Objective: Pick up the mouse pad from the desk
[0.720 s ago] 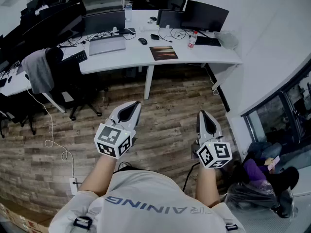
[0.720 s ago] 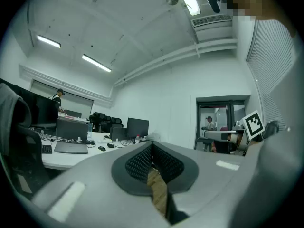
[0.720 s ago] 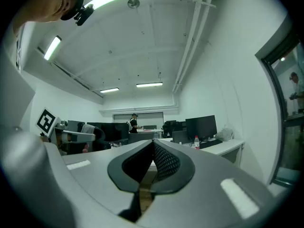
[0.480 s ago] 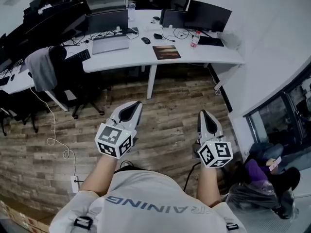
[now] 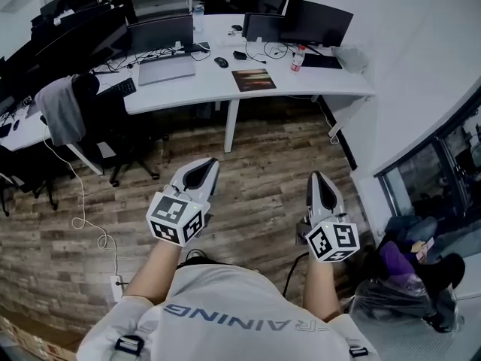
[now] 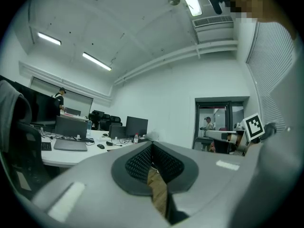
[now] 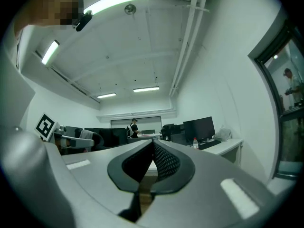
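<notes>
The mouse pad (image 5: 252, 80), a dark brownish rectangle, lies flat on the white desk (image 5: 316, 87) near its front edge, far ahead of me in the head view. My left gripper (image 5: 212, 161) and right gripper (image 5: 314, 174) hang level over the wooden floor, well short of the desk and side by side. Both are shut and hold nothing. In the left gripper view the jaws (image 6: 152, 144) meet at their tips, with the desk far off to the left. The right gripper view shows its jaws (image 7: 153, 141) closed too. I cannot make out the pad in either gripper view.
On the desk stand a laptop (image 5: 165, 69), monitors (image 5: 316, 22), a mouse (image 5: 220, 63) and a bottle (image 5: 297, 61). A chair with a grey garment (image 5: 60, 110) is at the left. A white cable (image 5: 79, 201) trails on the floor. Bags (image 5: 406, 277) sit at the right.
Both grippers stay where they were, still shut and empty. Only the head view sways a little, so the desk shifts slightly in the picture.
</notes>
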A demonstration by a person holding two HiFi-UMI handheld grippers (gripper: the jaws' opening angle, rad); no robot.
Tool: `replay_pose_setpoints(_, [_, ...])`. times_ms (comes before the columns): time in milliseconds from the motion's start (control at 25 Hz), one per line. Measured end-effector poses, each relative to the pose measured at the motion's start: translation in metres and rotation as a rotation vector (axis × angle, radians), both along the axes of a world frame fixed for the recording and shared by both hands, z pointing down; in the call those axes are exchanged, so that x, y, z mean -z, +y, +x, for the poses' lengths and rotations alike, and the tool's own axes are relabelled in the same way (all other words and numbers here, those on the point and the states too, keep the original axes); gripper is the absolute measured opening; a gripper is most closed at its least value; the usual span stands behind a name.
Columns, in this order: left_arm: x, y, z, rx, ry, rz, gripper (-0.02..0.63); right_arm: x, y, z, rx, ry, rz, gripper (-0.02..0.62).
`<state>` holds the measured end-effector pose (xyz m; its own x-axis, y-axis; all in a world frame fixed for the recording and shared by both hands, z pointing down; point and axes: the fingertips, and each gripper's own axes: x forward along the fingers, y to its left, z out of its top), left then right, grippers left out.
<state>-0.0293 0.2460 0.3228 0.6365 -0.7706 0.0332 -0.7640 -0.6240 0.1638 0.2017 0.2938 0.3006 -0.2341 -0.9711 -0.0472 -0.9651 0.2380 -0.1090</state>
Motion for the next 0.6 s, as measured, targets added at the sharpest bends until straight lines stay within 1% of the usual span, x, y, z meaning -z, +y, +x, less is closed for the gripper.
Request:
replay_pose_setpoints(160, [-0.002, -0.003, -0.007, -0.004, 0.006, -0.008, 0.0, -0.002, -0.001, -0.005, -0.014, 0.012, -0.008, 0.012])
replay_pose_setpoints(320, [-0.005, -0.013, -0.027, -0.001, 0.012, -0.013, 0.0, -0.007, -0.012, -0.021, -0.023, 0.02, -0.032, 0.012])
replay_pose_setpoints(600, [-0.02, -0.03, -0.088, -0.004, 0.025, -0.029, 0.0, -0.018, -0.034, -0.085, -0.008, 0.055, -0.04, 0.012])
